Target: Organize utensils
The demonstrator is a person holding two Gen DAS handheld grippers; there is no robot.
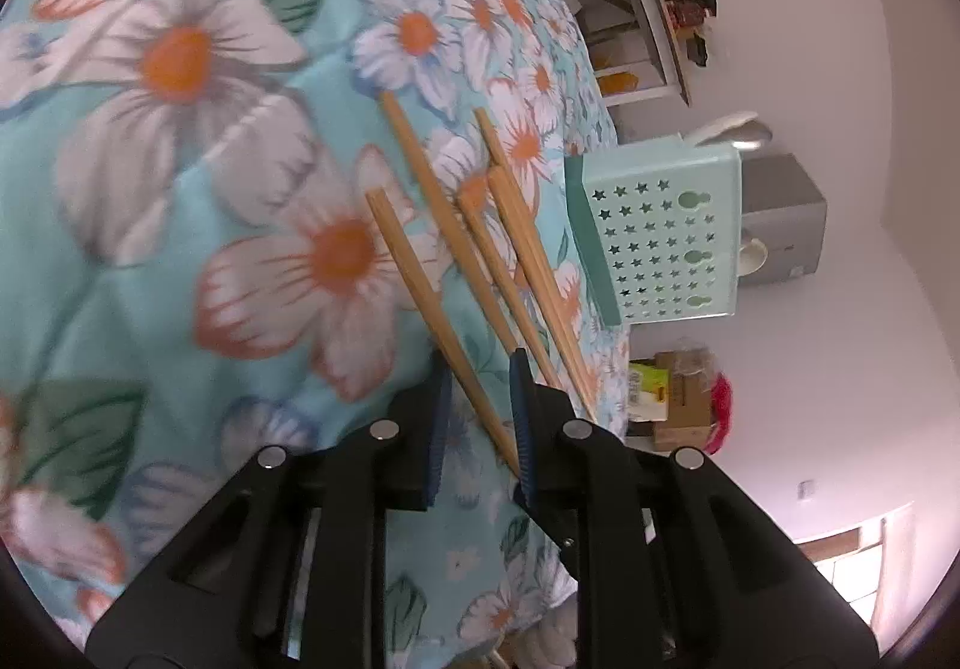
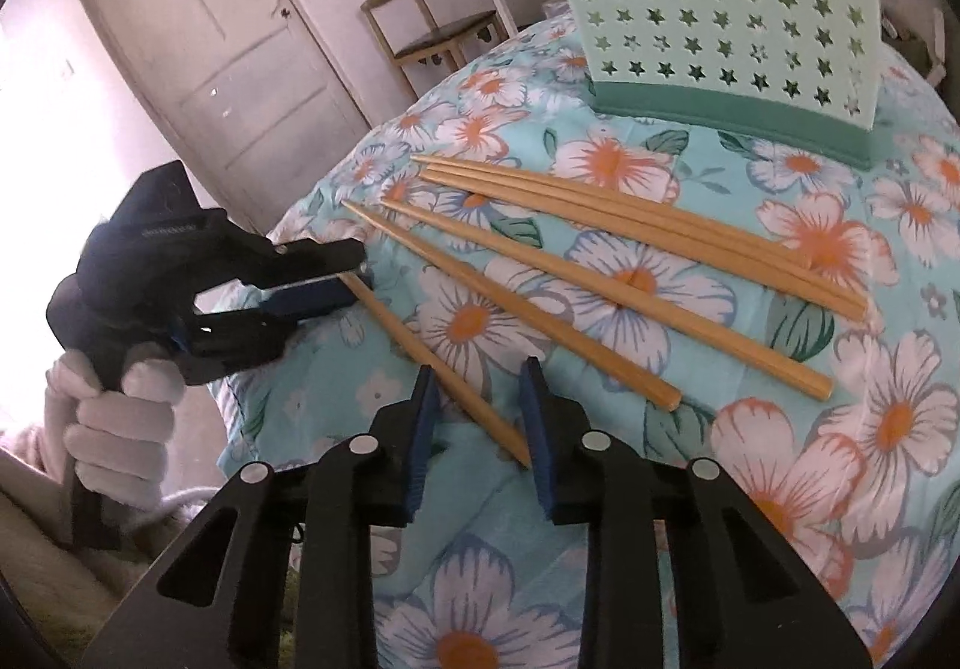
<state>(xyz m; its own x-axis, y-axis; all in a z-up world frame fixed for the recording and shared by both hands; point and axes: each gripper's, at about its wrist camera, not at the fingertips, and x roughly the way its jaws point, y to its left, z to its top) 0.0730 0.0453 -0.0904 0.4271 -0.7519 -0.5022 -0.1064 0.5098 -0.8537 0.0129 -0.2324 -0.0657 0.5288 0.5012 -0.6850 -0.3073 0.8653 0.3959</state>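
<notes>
Wooden chopsticks lie on a flowered turquoise cloth (image 2: 600, 549). One chopstick (image 2: 420, 345) runs slantwise between the blue pads of my right gripper (image 2: 479, 369). It touches both pads, and its thick end is against the right pad. My left gripper (image 2: 354, 279), turned on its side, is shut on the thin tip of the same chopstick at the cloth's left edge. In the left wrist view that chopstick (image 1: 420, 279) crosses the left gripper (image 1: 480, 363) from pad to pad. Several other chopsticks (image 2: 600, 303) lie loose beyond it. A mint-green holder (image 2: 708, 27) (image 1: 666, 237) with star holes stands upright behind them.
A white-gloved hand (image 2: 120, 411) holds the left gripper's handle just off the table's left edge. Behind stand a pale door (image 2: 198, 39) and a wooden chair (image 2: 420, 27). Cardboard boxes (image 1: 678, 399) sit on the floor past the holder.
</notes>
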